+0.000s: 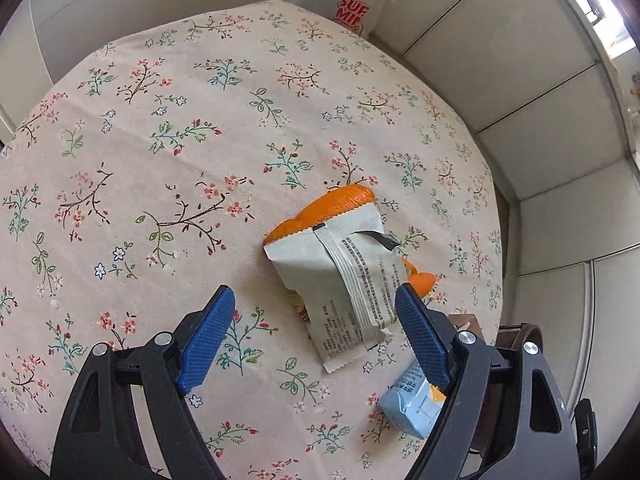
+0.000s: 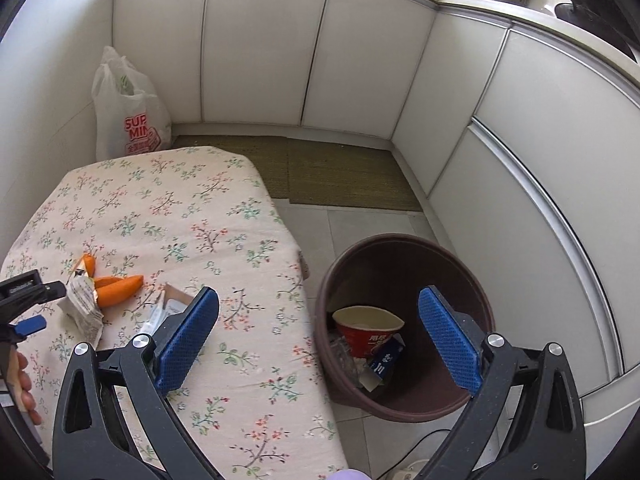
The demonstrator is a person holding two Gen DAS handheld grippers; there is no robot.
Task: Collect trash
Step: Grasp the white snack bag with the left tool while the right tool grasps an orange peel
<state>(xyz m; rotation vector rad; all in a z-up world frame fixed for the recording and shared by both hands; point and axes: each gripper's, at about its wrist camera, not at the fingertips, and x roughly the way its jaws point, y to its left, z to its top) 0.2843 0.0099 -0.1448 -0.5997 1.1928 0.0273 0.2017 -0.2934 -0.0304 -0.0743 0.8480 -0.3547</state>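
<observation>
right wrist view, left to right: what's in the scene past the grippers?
Left gripper → white wrapper → orange peel → tablecloth edge → brown trash bin with red cup → cabinet doors.

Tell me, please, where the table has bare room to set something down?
The tablecloth is bare from the orange peel and wrapper out to the far edge by the plastic bag. In the right wrist view, the strip along the edge facing the bin is free too. The near corner around the peel, wrapper and small carton is crowded.
</observation>
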